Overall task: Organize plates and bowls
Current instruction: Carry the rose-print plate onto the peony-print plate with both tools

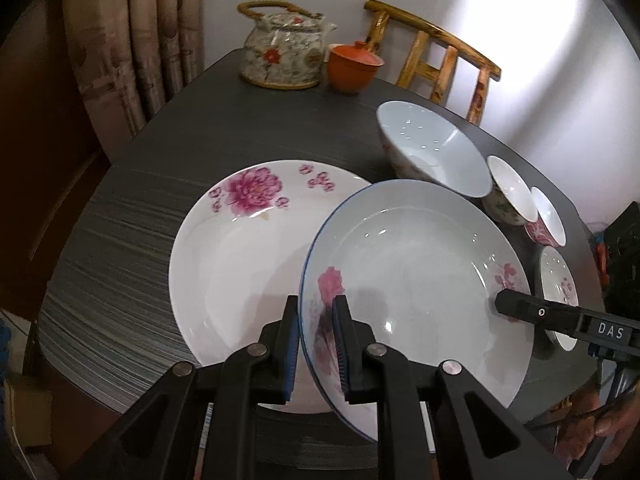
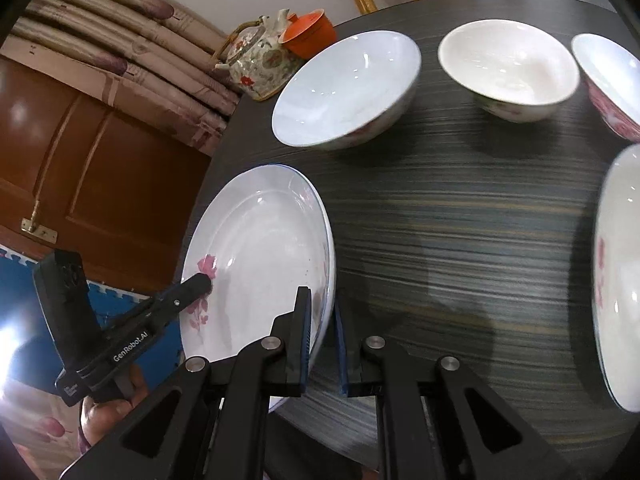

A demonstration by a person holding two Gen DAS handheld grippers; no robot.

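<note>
The left gripper [image 1: 316,344] and right gripper [image 2: 322,344] each pinch an opposite rim of the blue-edged plate [image 1: 416,280], held tilted above the dark table [image 1: 168,184]; it overlaps the empty peony plate [image 1: 240,264] lying flat there. Beyond stand the large bowl [image 1: 432,144] and two small bowls [image 1: 510,190], all empty; the teapot [image 1: 282,54] is lidded, contents unseen.

The 2 wrist views are aimed steeply down along the jaws, close over the dark worktop [image 1: 168,128], from opposite sides of 1 shared blue-rimmed plate [image 1: 416,264], teapot [image 2: 260,60] beyond.
</note>
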